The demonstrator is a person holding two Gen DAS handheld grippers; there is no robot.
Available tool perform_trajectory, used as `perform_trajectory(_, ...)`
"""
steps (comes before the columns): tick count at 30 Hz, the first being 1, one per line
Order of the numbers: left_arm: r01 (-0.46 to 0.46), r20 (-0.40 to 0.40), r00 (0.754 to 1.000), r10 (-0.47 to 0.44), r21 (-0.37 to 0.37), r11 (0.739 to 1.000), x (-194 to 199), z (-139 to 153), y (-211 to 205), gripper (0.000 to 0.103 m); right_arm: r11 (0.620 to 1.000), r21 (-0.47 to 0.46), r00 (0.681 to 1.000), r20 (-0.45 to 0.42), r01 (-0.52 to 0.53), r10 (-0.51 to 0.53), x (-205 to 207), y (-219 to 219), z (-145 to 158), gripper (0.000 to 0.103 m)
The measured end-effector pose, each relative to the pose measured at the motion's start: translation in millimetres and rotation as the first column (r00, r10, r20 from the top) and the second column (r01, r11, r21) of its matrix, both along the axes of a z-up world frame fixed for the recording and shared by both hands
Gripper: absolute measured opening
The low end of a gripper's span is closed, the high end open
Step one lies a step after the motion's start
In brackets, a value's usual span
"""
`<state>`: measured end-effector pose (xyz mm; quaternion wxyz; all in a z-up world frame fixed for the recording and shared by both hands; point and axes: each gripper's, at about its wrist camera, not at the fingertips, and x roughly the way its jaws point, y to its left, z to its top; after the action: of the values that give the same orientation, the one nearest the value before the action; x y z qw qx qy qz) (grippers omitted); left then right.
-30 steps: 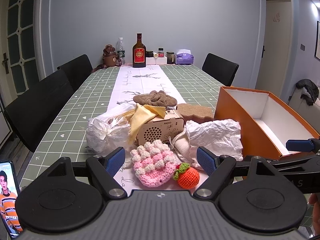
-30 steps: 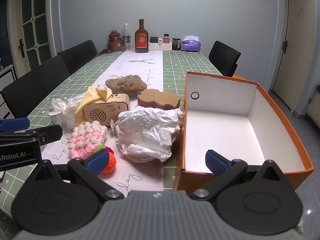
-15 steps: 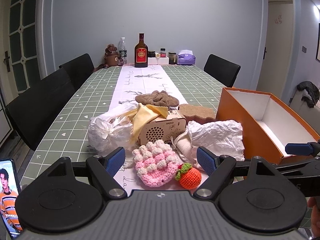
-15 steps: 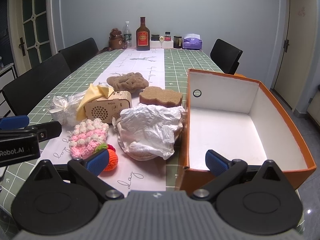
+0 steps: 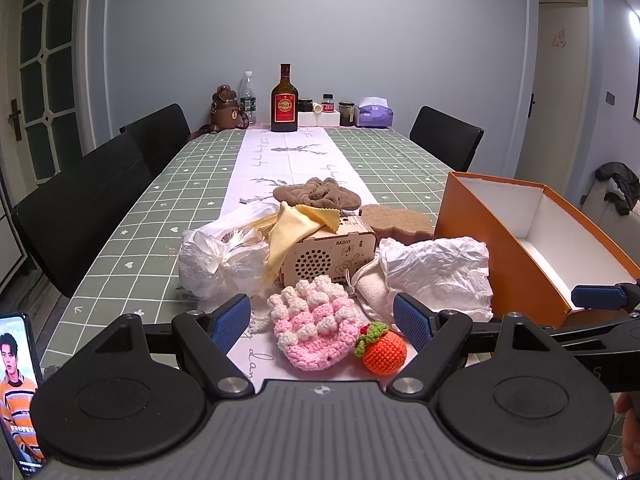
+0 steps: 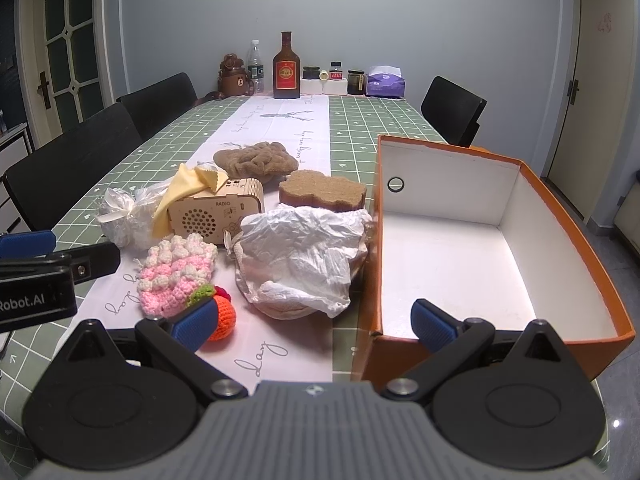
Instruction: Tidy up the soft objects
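Left gripper (image 5: 322, 320): fingers spread wide, holding nothing, raised over the near table edge. Directly ahead of it lie the pink crocheted piece (image 5: 314, 334) and, touching that piece's right side, the orange crocheted fruit (image 5: 384, 349).

Right gripper (image 6: 314, 320): fingers likewise apart and empty. Its left pad (image 6: 195, 320) overlaps the fruit in view; its right pad sits in front of the near wall of the orange box (image 6: 576, 240), which stands open on the right side of the table with a bare white interior.

Next row back: a tied clear plastic bag (image 5: 218, 262) at left, a wooden radio (image 5: 328, 256) in the middle with a yellow cloth (image 5: 290, 228) draped over its top left, and a crumpled white plastic bag (image 6: 304, 254) over a cloth pouch, pressed against the box wall.

Behind these: a brown sponge (image 6: 322, 191) and a brown knotted cloth (image 6: 256, 160) on the white runner (image 6: 276, 120).

Far end: a dark liquor bottle (image 5: 284, 100), a water bottle, a bear-shaped flask, jars and a purple tissue pack (image 5: 374, 112). Black chairs (image 5: 80, 216) flank the table.

A phone (image 5: 18, 392) stands at the left view's lower left edge.
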<state>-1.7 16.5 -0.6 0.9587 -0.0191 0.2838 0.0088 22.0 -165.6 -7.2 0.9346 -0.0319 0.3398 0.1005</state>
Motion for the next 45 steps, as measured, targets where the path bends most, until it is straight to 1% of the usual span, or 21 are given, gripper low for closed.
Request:
perform_trajectory(4,0.011,-0.013,1.000,-0.011,0.011,1.000,0,-2,2,0.094,1.000,-0.005,1.000,0.007,-0.021,0.021,0,1,-2,0.100)
perform_trajectory(6,0.027,-0.004,1.000,-0.027,0.005,1.000,-1,-1,5,0.092,0.999,-0.003,0.999,0.013,-0.036,0.036,-1,2,-2,0.100)
perform_trajectory(9,0.047,-0.006,0.999,-0.047,0.008,0.999,-1,-1,6,0.091,0.998,-0.005,0.997,0.037,-0.065,0.065,-2,3,-2,0.100)
perform_trajectory(11,0.061,-0.031,0.998,-0.060,0.006,0.998,1,-3,7,0.084,0.996,-0.022,0.994,0.061,-0.090,0.092,-3,6,0,0.100)
perform_trajectory(12,0.070,-0.039,0.997,-0.070,0.000,0.998,3,-3,8,0.077,0.994,-0.034,0.992,0.072,-0.103,0.105,-3,7,0,0.100)
perform_trajectory(15,0.075,-0.044,0.996,-0.075,-0.003,0.997,5,-4,10,0.074,0.988,-0.066,0.985,0.092,-0.138,0.144,0,12,2,0.099)
perform_trajectory(19,0.089,-0.042,0.995,-0.090,-0.016,0.996,8,-4,13,0.071,0.971,-0.090,0.969,0.096,-0.221,0.229,10,17,4,0.097)
perform_trajectory(22,0.104,-0.044,0.994,-0.105,-0.011,0.994,14,-3,13,0.071,0.950,-0.139,0.954,0.073,-0.279,0.290,26,21,7,0.097)
perform_trajectory(24,0.117,-0.049,0.992,-0.117,-0.018,0.993,18,-2,12,0.071,0.931,-0.171,0.940,0.055,-0.322,0.336,39,23,11,0.097)
perform_trajectory(26,0.129,-0.063,0.989,-0.131,-0.044,0.991,25,-2,13,0.071,0.910,-0.202,0.927,0.023,-0.362,0.374,54,25,15,0.097)
perform_trajectory(28,0.134,-0.076,0.988,-0.137,-0.047,0.990,33,-3,12,0.071,0.881,-0.238,0.909,-0.017,-0.408,0.416,68,30,17,0.097)
perform_trajectory(30,0.131,-0.091,0.987,-0.135,-0.046,0.990,42,-5,10,0.071,0.841,-0.289,0.885,-0.057,-0.457,0.461,79,38,16,0.097)
perform_trajectory(32,0.137,-0.106,0.984,-0.143,-0.061,0.989,50,-8,10,0.071,0.789,-0.341,0.855,-0.112,-0.511,0.506,90,47,11,0.097)
perform_trajectory(34,0.136,-0.118,0.983,-0.142,-0.057,0.989,57,-10,8,0.071,0.736,-0.384,0.826,-0.167,-0.557,0.538,101,55,6,0.097)
perform_trajectory(37,0.139,-0.130,0.981,-0.143,-0.040,0.989,67,-12,5,0.071,0.676,-0.422,0.793,-0.244,-0.605,0.558,118,63,-1,0.097)
perform_trajectory(39,0.141,-0.139,0.980,-0.144,-0.037,0.989,74,-14,3,0.071,0.640,-0.431,0.771,-0.309,-0.636,0.557,131,68,-7,0.100)
perform_trajectory(41,0.147,-0.151,0.977,-0.151,-0.037,0.988,80,-17,2,0.071,0.623,-0.419,0.751,-0.374,-0.661,0.545,144,71,-17,0.100)
perform_trajectory(43,0.162,-0.168,0.971,-0.168,-0.047,0.986,87,-21,1,0.071,0.619,-0.399,0.735,-0.425,-0.677,0.529,156,73,-28,0.100)
perform_trajectory(45,0.171,-0.186,0.966,-0.180,-0.060,0.983,93,-26,2,0.071,0.619,-0.392,0.728,-0.462,-0.680,0.507,165,75,-37,0.099)
